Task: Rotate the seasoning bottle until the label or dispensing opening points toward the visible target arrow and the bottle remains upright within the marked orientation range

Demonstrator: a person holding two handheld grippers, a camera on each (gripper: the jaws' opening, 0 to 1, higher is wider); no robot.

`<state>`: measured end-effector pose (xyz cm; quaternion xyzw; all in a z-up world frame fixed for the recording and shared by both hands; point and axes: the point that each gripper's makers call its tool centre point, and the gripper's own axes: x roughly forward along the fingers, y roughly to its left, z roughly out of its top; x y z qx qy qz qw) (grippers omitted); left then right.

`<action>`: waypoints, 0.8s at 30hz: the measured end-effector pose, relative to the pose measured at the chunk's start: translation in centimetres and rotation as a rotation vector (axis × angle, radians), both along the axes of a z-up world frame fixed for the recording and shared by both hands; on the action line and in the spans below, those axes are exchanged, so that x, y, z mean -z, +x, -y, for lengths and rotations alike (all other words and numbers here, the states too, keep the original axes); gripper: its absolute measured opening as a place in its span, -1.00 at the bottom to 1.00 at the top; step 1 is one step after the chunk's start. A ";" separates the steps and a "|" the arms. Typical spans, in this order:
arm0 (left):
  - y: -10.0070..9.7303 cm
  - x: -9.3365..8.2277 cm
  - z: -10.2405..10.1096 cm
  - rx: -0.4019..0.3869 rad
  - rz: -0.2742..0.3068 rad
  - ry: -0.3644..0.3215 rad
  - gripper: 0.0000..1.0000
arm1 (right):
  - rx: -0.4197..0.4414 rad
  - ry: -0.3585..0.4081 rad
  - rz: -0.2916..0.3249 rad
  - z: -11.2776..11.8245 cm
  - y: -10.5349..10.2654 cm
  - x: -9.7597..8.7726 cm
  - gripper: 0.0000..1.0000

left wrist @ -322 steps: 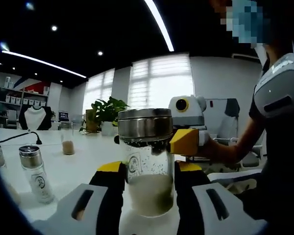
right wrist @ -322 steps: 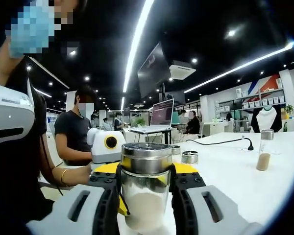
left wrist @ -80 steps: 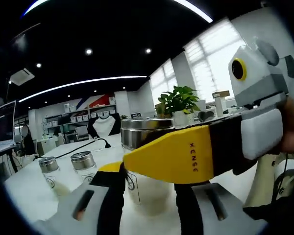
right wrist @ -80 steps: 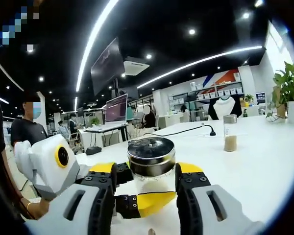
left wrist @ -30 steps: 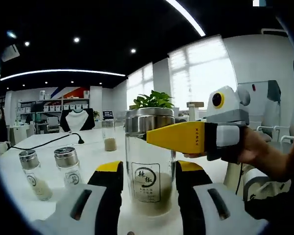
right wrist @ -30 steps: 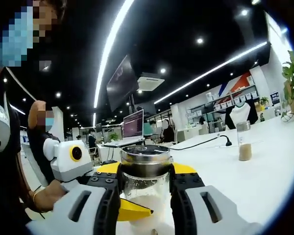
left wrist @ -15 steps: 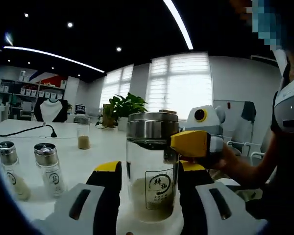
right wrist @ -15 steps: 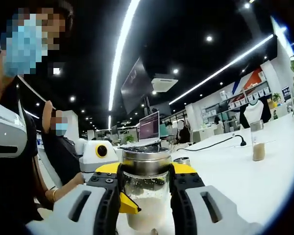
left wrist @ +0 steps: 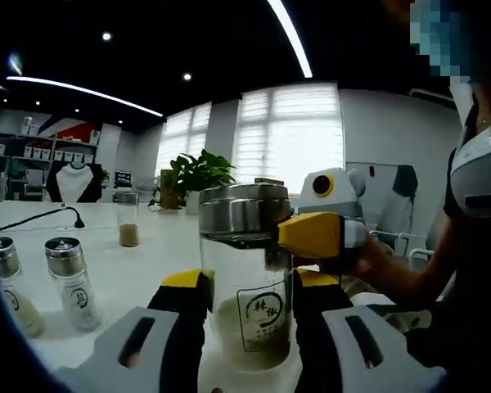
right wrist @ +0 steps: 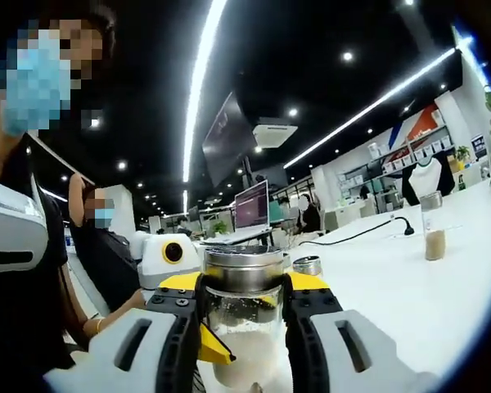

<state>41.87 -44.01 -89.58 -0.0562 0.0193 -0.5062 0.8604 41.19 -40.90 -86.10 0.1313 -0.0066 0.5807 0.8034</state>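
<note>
Seasoning bottle [left wrist: 248, 278] upright at frame centre on white counter [left wrist: 123, 274], left gripper [left wrist: 247, 327] jaws clamped on glass body, right gripper [right wrist: 242, 327] jaws clamped round steel lid. Two small shakers [left wrist: 69, 282] lower left, potted plant [left wrist: 195, 176] by window blinds [left wrist: 286, 135], laptop [right wrist: 252, 209] mid-frame, ceiling light strip [right wrist: 203, 74].

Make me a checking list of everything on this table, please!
Surface: white table, no target arrow seen.
Job's things: seasoning bottle upright, steel lid on, label facing the left gripper view.
Clutter: two small shakers, tall spice jar, potted plant.
Grippers: left gripper shut on the bottle's glass body; right gripper shut just below its lid.
Cables: black cable across the table.
Surroundings: office with shelves, window blinds, laptop, people seated.
</note>
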 end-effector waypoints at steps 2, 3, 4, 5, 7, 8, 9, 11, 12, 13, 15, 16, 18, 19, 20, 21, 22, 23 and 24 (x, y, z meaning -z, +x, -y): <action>0.1 0.0 0.0 -0.012 -0.007 -0.015 -0.14 | 0.007 0.003 0.000 0.0 0.0 0.0 -0.27; 0.1 0.1 0.0 -0.023 -0.006 -0.015 -0.14 | 0.013 0.002 0.001 -0.1 0.1 0.0 -0.27; 0.3 0.1 0.0 -0.047 -0.001 -0.011 -0.14 | 0.017 -0.001 0.002 -0.1 0.1 0.0 -0.27; 0.4 0.2 0.0 -0.062 0.002 -0.009 -0.14 | 0.022 -0.005 0.003 -0.1 0.2 0.0 -0.26; 0.7 0.3 -0.2 -0.107 0.006 -0.003 -0.14 | 0.046 -0.014 0.004 -0.1 0.4 0.0 -0.26; 0.9 0.3 -0.3 -0.137 0.012 0.008 -0.14 | 0.055 -0.020 0.008 -0.1 0.5 0.0 -0.26; 1.0 0.3 -0.3 -0.147 0.018 0.015 -0.14 | 0.063 -0.026 0.009 -0.1 0.6 0.1 -0.26; 1.4 0.5 -0.4 -0.198 0.031 0.036 -0.14 | 0.093 -0.041 0.010 0.0 0.9 0.1 -0.26; 1.6 0.6 -0.5 -0.217 0.038 0.047 -0.14 | 0.108 -0.052 0.014 0.1 1.0 0.2 -0.26; 1.8 0.6 -0.5 -0.241 0.046 0.059 -0.14 | 0.117 -0.058 0.014 0.1 1.1 0.2 -0.27; 1.9 0.7 -0.5 -0.265 0.052 0.067 -0.14 | 0.135 -0.069 0.018 0.1 1.3 0.3 -0.26; 2.0 0.7 -0.5 -0.282 0.057 0.072 -0.14 | 0.141 -0.069 0.016 0.1 1.4 0.3 -0.26; 2.2 0.6 -0.6 -0.326 0.079 0.092 -0.15 | 0.159 -0.067 0.015 0.2 1.6 0.3 -0.26; 2.3 0.6 -0.6 -0.342 0.083 0.100 -0.15 | 0.173 -0.063 0.015 0.3 1.8 0.2 -0.26; 2.5 0.5 -0.6 -0.365 0.091 0.109 -0.15 | 0.183 -0.062 0.016 0.4 1.9 0.2 -0.26; 2.6 0.4 -0.7 -0.380 0.102 0.117 -0.15 | 0.196 -0.061 0.011 0.5 2.0 0.1 -0.26; 2.8 0.3 -0.7 -0.400 0.114 0.121 -0.15 | 0.205 -0.061 0.009 0.6 2.1 0.1 -0.27; 2.9 0.1 -0.8 -0.421 0.123 0.116 -0.15 | 0.220 -0.060 0.007 0.7 2.2 0.0 -0.27; 3.2 0.0 -0.9 -0.449 0.140 0.119 -0.15 | 0.228 -0.063 0.009 0.8 2.3 -0.1 -0.28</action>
